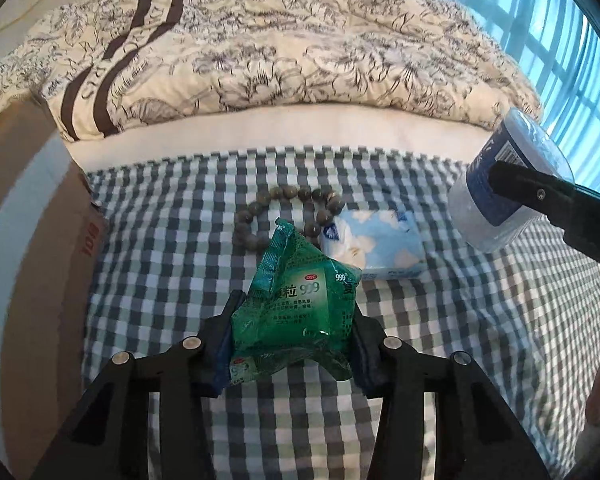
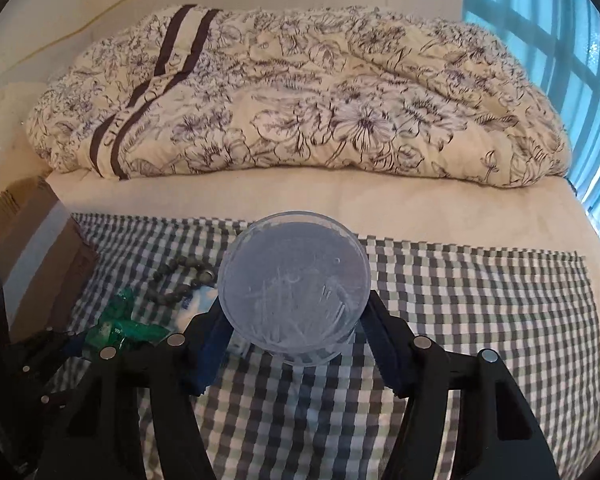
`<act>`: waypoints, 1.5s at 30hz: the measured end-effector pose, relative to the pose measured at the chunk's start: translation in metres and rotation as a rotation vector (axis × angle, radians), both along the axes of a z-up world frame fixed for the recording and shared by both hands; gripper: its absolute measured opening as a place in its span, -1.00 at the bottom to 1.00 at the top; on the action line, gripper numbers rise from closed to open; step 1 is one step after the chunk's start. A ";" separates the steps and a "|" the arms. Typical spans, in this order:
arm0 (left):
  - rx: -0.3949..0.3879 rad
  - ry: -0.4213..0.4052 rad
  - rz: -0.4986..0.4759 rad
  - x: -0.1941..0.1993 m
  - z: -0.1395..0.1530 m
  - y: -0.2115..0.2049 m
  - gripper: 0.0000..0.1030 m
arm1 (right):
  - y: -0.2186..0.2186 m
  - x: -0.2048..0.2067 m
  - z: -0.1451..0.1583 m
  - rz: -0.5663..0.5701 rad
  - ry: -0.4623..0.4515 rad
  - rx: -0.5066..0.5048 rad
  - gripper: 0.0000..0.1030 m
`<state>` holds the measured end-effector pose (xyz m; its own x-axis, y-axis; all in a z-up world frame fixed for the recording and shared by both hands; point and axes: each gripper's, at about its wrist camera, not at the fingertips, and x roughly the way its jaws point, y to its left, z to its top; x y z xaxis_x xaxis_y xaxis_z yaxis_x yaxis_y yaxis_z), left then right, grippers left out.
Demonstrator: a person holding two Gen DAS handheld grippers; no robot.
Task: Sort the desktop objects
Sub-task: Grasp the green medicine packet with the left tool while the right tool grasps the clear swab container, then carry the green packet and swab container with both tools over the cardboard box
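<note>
Between the left gripper (image 1: 294, 328) fingers: green 999 medicine sachet (image 1: 296, 304), pinched at both side edges and lifted off the checkered cloth (image 1: 160, 280). Just ahead of that gripper, flat on the cloth: bead bracelet (image 1: 288, 210), and touching its right side, a blue-and-white tissue pack (image 1: 380, 246). Off to the left, a cardboard box (image 1: 40, 240), probably the drop spot but can't say for sure.

Over on the right gripper (image 2: 294, 312): clamped around a clear round cotton swab container (image 2: 294, 284), held tilted, lid end facing forward, up off the cloth. Swabs visible through the lid.

Stuff that could go sideways, just guessing:
- Sachet is crinkly and bulging, gripped only at the edges, so could squirt out on a quick swing.
- Smooth round container held across its curve, tipped over; could rotate or slide out if the squeeze loosens.
- Both grippers fairly near each other, so crossing toward the box might mean a bump.
- Bracelet touching the tissue pack; grabbing one later might drag the other.
</note>
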<state>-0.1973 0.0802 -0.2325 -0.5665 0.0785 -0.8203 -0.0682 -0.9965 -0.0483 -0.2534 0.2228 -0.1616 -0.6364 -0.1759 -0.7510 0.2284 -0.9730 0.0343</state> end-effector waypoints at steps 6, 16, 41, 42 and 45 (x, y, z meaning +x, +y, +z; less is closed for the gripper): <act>0.005 0.050 0.005 0.013 0.031 -0.009 -0.08 | 0.000 0.024 0.028 -0.011 0.032 -0.027 0.21; 0.009 0.146 0.023 0.045 0.091 -0.032 -0.08 | -0.011 0.075 0.071 0.010 0.087 -0.074 0.21; -0.011 0.290 0.103 0.107 0.187 -0.129 -0.08 | -0.101 0.161 0.148 0.122 0.216 -0.155 0.21; -0.010 0.292 0.107 0.108 0.188 -0.134 -0.08 | -0.106 0.163 0.149 0.126 0.217 -0.158 0.21; -0.011 0.296 0.121 0.110 0.190 -0.150 -0.08 | -0.122 0.167 0.151 0.143 0.219 -0.160 0.21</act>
